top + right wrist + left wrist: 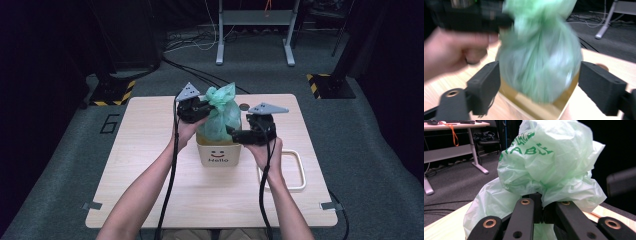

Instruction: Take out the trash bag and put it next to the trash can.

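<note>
Evidently your left tool [541, 216] was clamped on the gathered neck of the one green plastic bag [220, 117], likely to hold it steady in the single cream bin [218, 152] at mid-tabletop [150, 165]. Your right tool [537, 82] stood wide around the bag's belly, pads apart from it. Two tools, one loose white frame [300, 175] alongside.

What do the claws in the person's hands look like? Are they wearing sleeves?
Both claws, left claw and right claw, are black and blocky, each topped with a grey three-cornered plate dotted with small marks. Brass-coloured rivets dot the jaw arms. A black cable trails from each along the forearm. No sleeves show.
</note>
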`<state>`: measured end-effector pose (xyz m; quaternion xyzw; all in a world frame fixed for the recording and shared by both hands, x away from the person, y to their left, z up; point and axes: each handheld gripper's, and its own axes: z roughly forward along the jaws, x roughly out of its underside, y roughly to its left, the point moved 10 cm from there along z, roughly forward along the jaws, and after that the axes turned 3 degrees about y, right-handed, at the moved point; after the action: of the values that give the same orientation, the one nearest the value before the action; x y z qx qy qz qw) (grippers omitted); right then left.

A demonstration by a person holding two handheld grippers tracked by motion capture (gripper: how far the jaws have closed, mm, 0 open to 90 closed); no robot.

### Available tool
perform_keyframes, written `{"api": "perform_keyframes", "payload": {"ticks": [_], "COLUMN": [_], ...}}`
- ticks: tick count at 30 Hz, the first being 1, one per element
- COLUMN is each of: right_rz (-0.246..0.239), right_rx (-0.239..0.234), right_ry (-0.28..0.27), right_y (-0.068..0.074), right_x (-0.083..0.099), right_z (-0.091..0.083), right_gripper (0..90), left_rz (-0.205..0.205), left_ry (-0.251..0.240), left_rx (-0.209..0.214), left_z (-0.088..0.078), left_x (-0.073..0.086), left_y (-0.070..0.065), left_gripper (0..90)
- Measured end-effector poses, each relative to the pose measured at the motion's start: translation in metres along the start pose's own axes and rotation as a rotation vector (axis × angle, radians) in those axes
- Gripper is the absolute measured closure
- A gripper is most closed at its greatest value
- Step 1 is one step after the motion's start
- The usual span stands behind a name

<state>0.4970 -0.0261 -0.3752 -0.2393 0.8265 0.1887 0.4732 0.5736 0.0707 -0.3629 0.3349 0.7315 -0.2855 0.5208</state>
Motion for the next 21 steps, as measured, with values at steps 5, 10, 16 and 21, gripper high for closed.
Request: {"api": "perform_keyframes", "payload": {"ticks": [5, 10, 16, 21], "right_rz": [-0.011, 0.027, 0.019, 0.043], "right_rx": [0.016, 0.034, 0.084, 0.098], "right_ry": [0.014, 0.05, 0.153, 0.246], "right_y": [0.015, 0.024, 0.026, 0.021], "right_x": [0.04, 0.093, 0.146, 0.178], "right_z": [0.008, 0.032, 0.059, 0.073], "right_gripper": [12.8, 5.4, 4.3, 0.5], "left_rz": [0.0, 0.01, 0.002, 0.007], "left_ry": [-0.005, -0.006, -0.008, -0.009], "left_rx": [-0.003, -0.006, -0.013, -0.018], "left_z": [-0.003, -0.004, -0.006, -0.008], "left_x": [-0.006, -0.01, -0.014, -0.017], "left_y": [0.002, 0.002, 0.005, 0.006], "left_gripper": [88.4, 88.4, 88.4, 88.4]}}
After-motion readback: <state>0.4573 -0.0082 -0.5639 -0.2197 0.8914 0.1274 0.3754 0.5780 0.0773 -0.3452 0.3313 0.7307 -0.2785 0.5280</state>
